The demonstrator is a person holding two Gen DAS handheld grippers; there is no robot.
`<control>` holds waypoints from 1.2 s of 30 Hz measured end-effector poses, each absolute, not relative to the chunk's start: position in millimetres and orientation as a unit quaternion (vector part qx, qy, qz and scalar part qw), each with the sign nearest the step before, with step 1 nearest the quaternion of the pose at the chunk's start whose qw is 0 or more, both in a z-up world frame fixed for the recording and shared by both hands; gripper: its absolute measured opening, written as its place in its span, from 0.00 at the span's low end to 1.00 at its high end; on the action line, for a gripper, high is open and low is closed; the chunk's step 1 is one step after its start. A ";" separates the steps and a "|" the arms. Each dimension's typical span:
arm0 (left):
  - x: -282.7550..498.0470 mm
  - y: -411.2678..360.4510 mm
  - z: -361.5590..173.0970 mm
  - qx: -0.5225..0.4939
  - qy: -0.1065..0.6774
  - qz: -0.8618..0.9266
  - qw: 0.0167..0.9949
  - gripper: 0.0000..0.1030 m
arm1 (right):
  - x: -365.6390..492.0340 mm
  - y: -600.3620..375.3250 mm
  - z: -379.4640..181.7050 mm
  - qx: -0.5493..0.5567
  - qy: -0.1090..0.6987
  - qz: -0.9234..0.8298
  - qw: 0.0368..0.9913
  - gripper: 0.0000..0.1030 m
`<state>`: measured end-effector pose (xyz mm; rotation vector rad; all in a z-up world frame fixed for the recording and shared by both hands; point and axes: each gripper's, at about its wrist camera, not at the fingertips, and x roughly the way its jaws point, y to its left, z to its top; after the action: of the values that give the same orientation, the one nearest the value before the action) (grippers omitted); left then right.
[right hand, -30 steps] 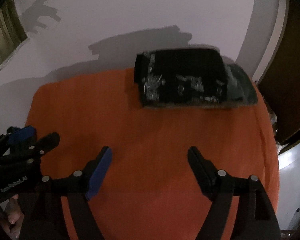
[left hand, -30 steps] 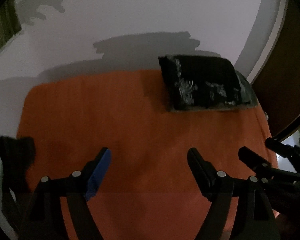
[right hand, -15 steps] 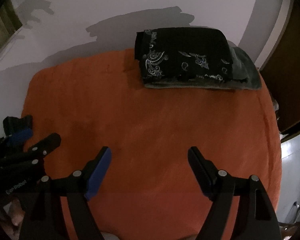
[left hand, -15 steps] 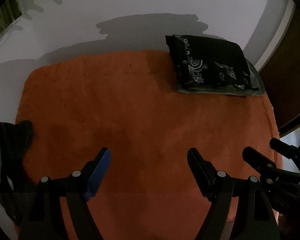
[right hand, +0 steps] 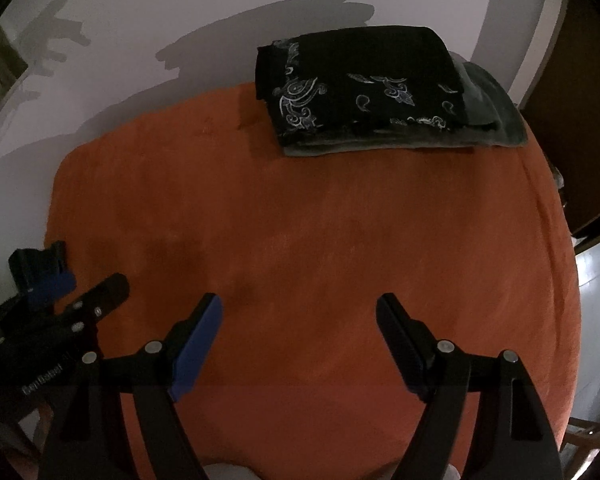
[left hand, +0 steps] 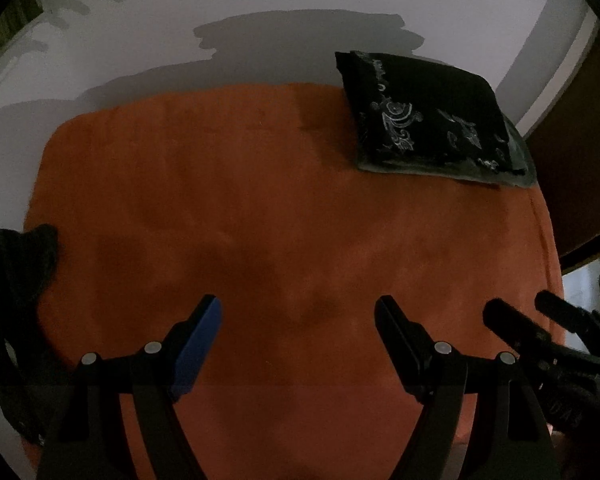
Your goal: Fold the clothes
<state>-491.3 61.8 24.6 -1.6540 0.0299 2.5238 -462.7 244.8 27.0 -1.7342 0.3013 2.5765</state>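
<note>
A folded black garment with pale swirl patterns (left hand: 428, 116) (right hand: 360, 92) lies on a folded grey-green one (right hand: 488, 120) at the far right of the orange blanket (left hand: 284, 216) (right hand: 300, 232). A loose dark garment (left hand: 16, 280) hangs over the blanket's left edge. My left gripper (left hand: 298, 316) is open and empty above the near middle of the blanket. My right gripper (right hand: 298, 316) is open and empty, to the right of the left one. Each gripper also shows in the other's view (left hand: 540, 340) (right hand: 60, 312).
A pale wall (left hand: 260, 20) stands behind the blanket, with shadows on it. A dark wooden door or cabinet (right hand: 580, 120) is at the right. A pale floor (right hand: 596, 320) shows past the blanket's right edge.
Both grippers have pulled back and risen a little; the folded stack now sits farther off and sharper. Both jaws stay open.
</note>
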 end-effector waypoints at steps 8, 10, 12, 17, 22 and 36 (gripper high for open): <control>-482.1 62.5 29.5 -0.532 0.018 0.843 0.072 0.77 | -467.9 239.0 33.4 -0.544 0.057 0.837 0.014 0.77; -481.5 61.4 30.3 -0.532 0.017 0.844 0.069 0.77 | -467.9 238.2 34.4 -0.543 0.057 0.838 0.013 0.77; -481.6 61.3 31.4 -0.531 0.018 0.844 0.070 0.77 | -467.6 237.2 33.8 -0.544 0.058 0.837 0.011 0.77; -479.7 62.6 32.9 -0.528 0.019 0.846 0.071 0.77 | -465.0 234.8 30.7 -0.548 0.059 0.834 0.009 0.77; -479.8 62.2 32.4 -0.530 0.018 0.845 0.070 0.77 | -464.2 235.3 29.5 -0.550 0.062 0.833 0.009 0.77; -478.0 59.4 32.5 -0.529 0.021 0.846 0.060 0.77 | -460.3 234.2 28.2 -0.553 0.064 0.831 0.009 0.77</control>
<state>-478.0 59.4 32.5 -1.6007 0.0641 2.5610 -460.3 234.2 28.2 -1.7259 0.2003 2.5955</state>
